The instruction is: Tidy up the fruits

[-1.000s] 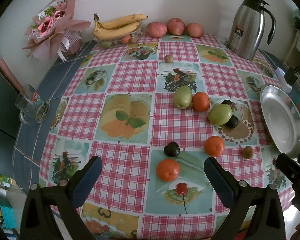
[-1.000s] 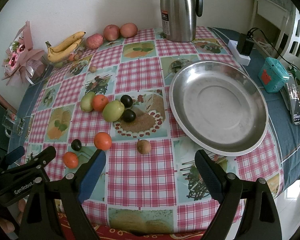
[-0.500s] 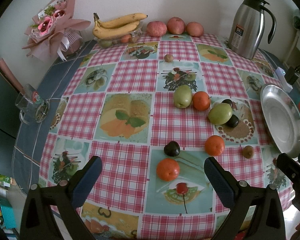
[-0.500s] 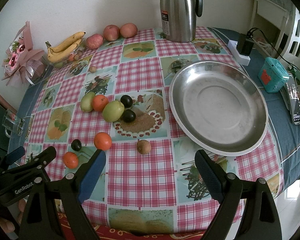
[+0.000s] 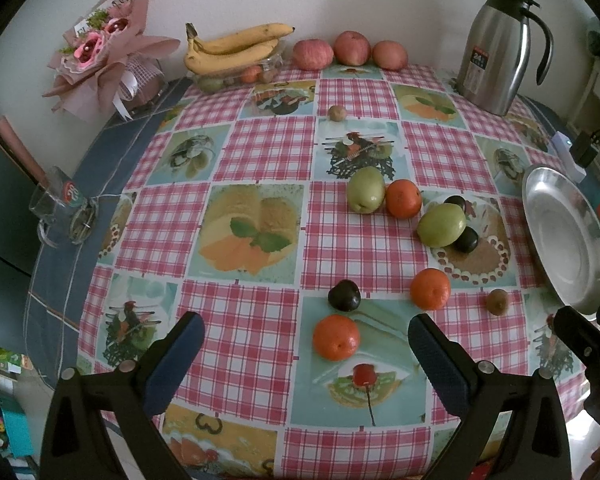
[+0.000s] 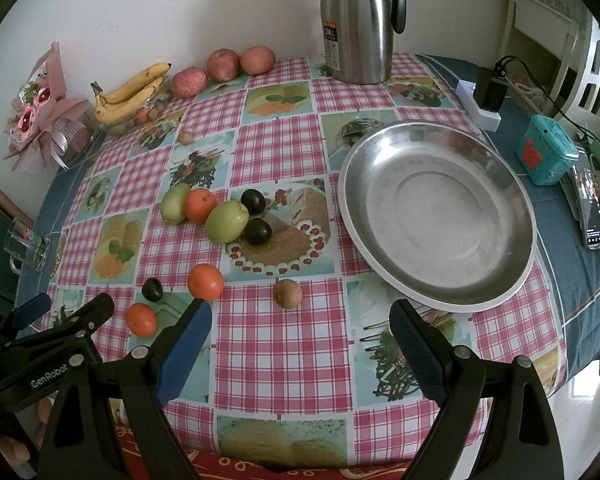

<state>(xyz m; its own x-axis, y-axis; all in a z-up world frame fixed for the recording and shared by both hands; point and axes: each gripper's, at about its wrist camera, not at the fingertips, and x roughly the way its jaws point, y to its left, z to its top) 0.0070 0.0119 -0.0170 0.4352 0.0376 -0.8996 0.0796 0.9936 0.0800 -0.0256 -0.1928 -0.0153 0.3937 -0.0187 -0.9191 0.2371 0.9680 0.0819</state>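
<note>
Fruits (image 6: 226, 222) lie scattered beside steel plate (image 6: 436, 216).

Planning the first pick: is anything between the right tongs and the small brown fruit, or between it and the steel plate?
Nothing visible: the brown fruit lies alone ahead of the open right tongs, bare tablecloth reaching the steel plate.

Light: soft, even daylight, fairly bright, slightly cool cast.
Shadows: faint and short under the fruit beside the steel plate (image 6: 436, 216).
Glare: dull sheen on the plate; streaked highlights on the kettle (image 6: 358, 20) behind it.
Distortion: strong fisheye bulge, black corners.
Focus: sharp, no motion blur.
</note>
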